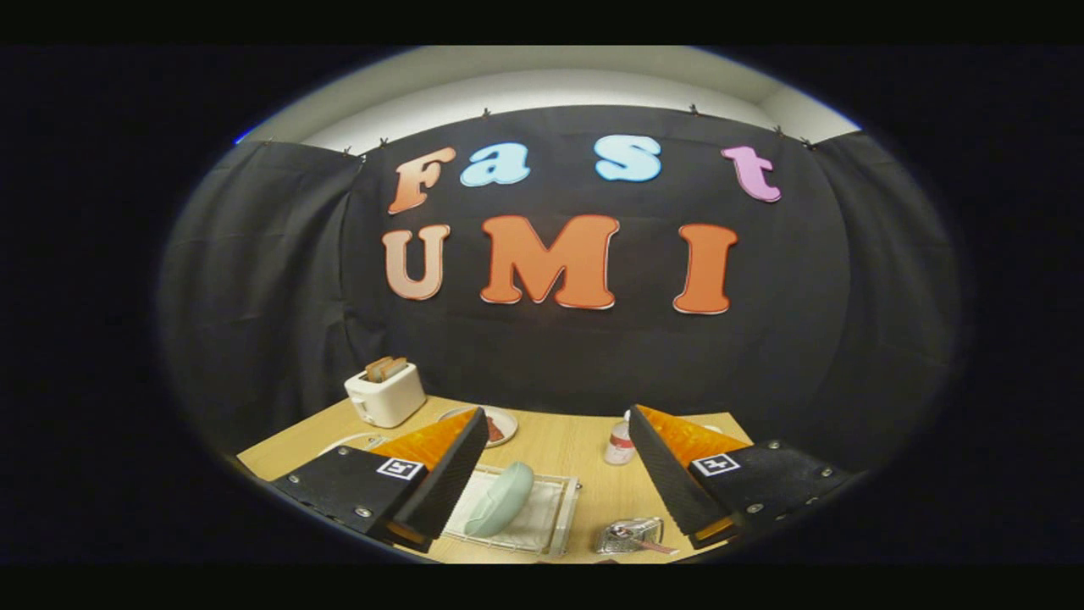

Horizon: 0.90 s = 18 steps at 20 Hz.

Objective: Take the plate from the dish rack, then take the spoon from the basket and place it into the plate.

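Observation:
A pale green plate [501, 500] stands on edge, leaning, in a wire dish rack [555, 521] with a white liner on the wooden table. It shows between my fingers, close to the left one. A small metal mesh basket [628, 535] sits beside the rack, near the right finger, and a spoon [648, 542] with a pinkish handle lies in it, handle sticking out. My gripper [555, 464] hovers above them, open wide, with nothing between its fingers.
A white toaster [385, 394] with toast in its slots stands at the table's far left. A plate with dark food [500, 426] lies behind the left finger. A small clear bottle [620, 442] stands beyond the basket, close to the right finger. The table's [559, 440] far edge meets the black cloth.

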{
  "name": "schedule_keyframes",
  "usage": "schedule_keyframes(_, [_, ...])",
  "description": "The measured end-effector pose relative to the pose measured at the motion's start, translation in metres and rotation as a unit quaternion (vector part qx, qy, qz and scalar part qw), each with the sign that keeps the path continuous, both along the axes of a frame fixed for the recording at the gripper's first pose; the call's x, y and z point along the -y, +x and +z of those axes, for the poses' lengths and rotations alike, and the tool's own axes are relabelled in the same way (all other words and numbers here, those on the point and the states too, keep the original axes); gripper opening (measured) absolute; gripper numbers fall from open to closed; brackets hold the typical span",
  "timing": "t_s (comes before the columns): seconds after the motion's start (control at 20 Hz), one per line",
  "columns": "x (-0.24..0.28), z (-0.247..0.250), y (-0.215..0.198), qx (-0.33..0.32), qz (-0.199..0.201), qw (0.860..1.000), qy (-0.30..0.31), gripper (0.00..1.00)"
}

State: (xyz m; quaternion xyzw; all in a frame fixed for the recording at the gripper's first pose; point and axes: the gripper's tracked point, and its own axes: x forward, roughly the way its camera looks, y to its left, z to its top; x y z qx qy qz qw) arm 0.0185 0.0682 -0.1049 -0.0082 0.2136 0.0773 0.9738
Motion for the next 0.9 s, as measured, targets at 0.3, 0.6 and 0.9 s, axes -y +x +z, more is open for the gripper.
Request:
schedule_keyframes(0.3, [-0.02,-0.058,0.003,-0.129,0.006,0.991,0.019,0.99])
schedule_keyframes(0.6, [-0.035,-0.111,0.0,-0.244,0.006,0.969,0.022,0.97])
schedule_keyframes(0.9, [-0.043,-0.157,-0.012,-0.347,-0.004,0.938,0.012,0.88])
